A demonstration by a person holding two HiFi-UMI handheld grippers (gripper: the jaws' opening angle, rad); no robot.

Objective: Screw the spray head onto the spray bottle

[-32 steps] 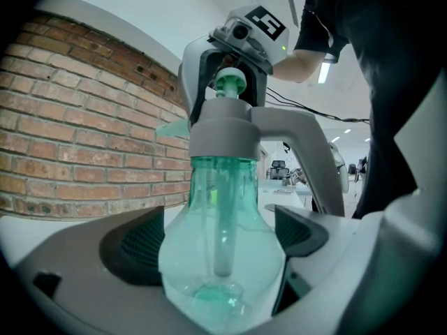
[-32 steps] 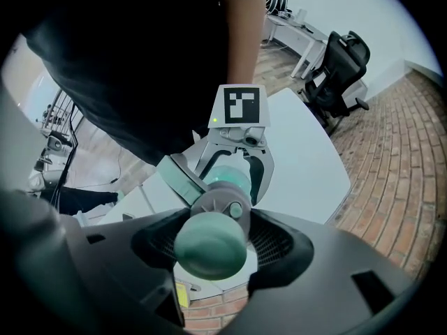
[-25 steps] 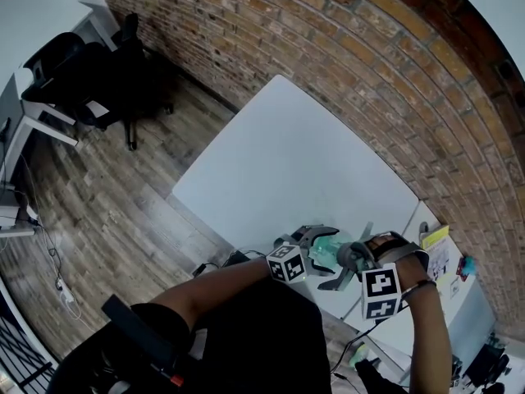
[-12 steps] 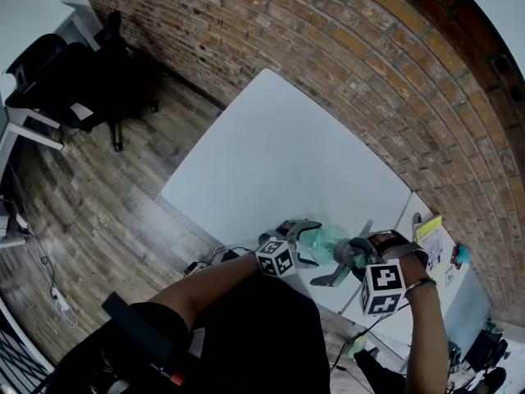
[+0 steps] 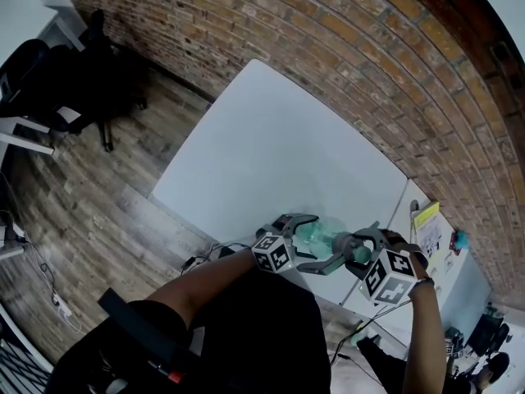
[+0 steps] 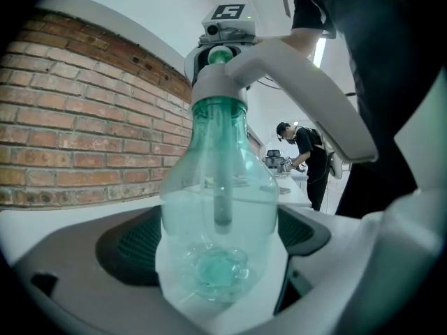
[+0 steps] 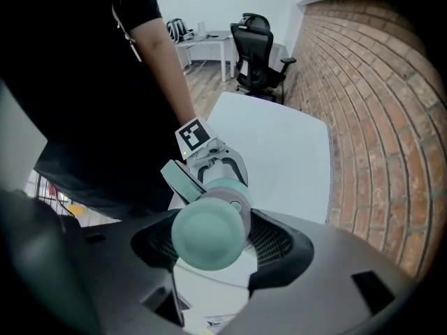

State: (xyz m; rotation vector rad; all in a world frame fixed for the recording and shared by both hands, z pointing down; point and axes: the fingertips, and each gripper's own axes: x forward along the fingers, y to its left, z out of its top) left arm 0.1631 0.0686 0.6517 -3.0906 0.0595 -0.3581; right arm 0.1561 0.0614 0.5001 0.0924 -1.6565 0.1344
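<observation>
Over the white table's [image 5: 271,154] near edge in head view, left gripper [image 5: 305,235] and right gripper [image 5: 343,253] meet at the green spray bottle [image 5: 321,235]; left gripper view: jaws clamped on the bottle's base, spray head [image 6: 220,75] sitting on its neck; right gripper view: jaws pinching that head.

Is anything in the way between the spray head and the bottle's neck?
Nothing visible. The spray head already sits on the spray bottle neck, its tube inside. The left gripper clamps the bottle, and the right gripper clamps the head.
</observation>
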